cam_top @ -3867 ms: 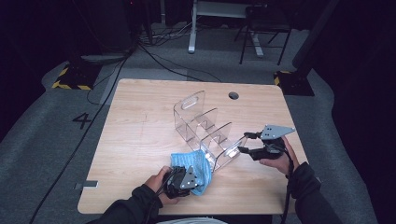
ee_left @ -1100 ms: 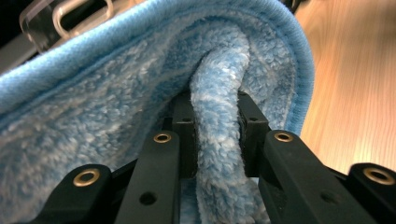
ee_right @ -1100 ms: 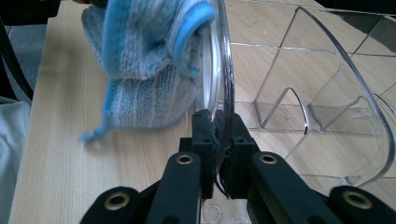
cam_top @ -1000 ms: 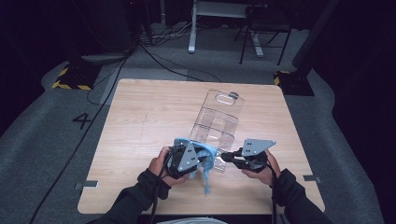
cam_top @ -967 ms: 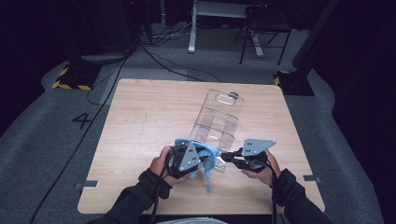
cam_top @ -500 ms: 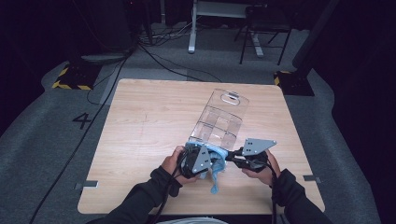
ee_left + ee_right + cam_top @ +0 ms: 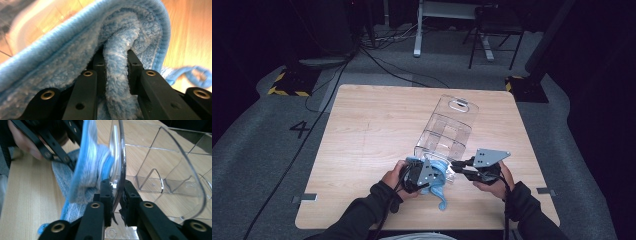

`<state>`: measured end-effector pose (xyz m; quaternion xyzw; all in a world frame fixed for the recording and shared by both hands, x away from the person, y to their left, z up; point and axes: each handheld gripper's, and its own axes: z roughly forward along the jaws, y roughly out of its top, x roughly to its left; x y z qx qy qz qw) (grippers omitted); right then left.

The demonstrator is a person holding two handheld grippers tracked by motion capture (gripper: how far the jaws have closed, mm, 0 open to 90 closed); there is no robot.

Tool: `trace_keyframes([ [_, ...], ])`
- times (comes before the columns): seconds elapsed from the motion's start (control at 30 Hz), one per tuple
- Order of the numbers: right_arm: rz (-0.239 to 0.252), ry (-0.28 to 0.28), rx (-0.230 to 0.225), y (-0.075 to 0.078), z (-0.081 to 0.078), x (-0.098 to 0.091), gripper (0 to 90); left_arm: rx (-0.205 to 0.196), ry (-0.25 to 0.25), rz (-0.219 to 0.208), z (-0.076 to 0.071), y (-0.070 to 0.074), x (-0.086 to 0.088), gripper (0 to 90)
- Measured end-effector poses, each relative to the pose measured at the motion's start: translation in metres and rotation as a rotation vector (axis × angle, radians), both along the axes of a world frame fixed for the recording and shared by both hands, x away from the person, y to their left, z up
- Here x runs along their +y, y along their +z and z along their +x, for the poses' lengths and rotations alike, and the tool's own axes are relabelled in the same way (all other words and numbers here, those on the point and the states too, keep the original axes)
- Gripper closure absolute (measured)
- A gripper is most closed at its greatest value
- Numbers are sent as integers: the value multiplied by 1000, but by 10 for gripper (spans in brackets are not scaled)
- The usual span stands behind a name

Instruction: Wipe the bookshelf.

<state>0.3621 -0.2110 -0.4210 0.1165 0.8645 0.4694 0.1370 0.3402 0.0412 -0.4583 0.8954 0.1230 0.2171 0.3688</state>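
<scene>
The left claw (image 7: 436, 172) pinches a fold of blue cloth (image 7: 438, 186) and presses it against the near end wall of the clear organizer (image 7: 447, 132) lying on the tabletop (image 7: 362, 135): wiping is in hand. The right claw (image 7: 458, 167), jaws just easing, still straddles that wall's rim. Next, rub the cloth along the plastic while the right steadies.

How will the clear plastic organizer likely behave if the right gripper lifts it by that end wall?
The clear organizer looks rigid: its thin walls and dividers hold straight edges. It is probably light, being hollow. The right gripper clasps only a thin, glossy wall, so it may slip or pivot. The blue cloth beside it is floppy.
</scene>
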Motion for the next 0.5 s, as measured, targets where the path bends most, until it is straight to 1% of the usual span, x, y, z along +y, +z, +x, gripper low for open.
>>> trace_keyframes([
  [0.17, 47, -27, -7, 8, -1, -10, 815, 22, 24, 46, 7, -10, 3, 753],
  [0.2, 47, -27, -10, 8, -1, -10, 827, 31, 30, 50, 9, -12, 5, 752],
  [0.27, 41, -32, -17, 8, -2, -7, 853, 48, 31, 46, 12, -14, 7, 751],
  [0.3, 37, -37, -22, 8, -2, -6, 857, 51, 31, 41, 13, -14, 8, 751],
  [0.33, 37, -37, -22, 8, -2, -6, 857, 51, 31, 41, 13, -14, 8, 750],
  [0.37, 35, -37, -19, 8, -2, -5, 863, 51, 39, 51, 14, -14, 10, 750],
  [0.43, 35, -41, -16, 8, -2, -5, 865, 51, 41, 51, 15, -13, 13, 750],
  [0.5, 35, -41, -14, 8, -2, -5, 867, 43, 68, 69, 18, -9, 21, 746],
])
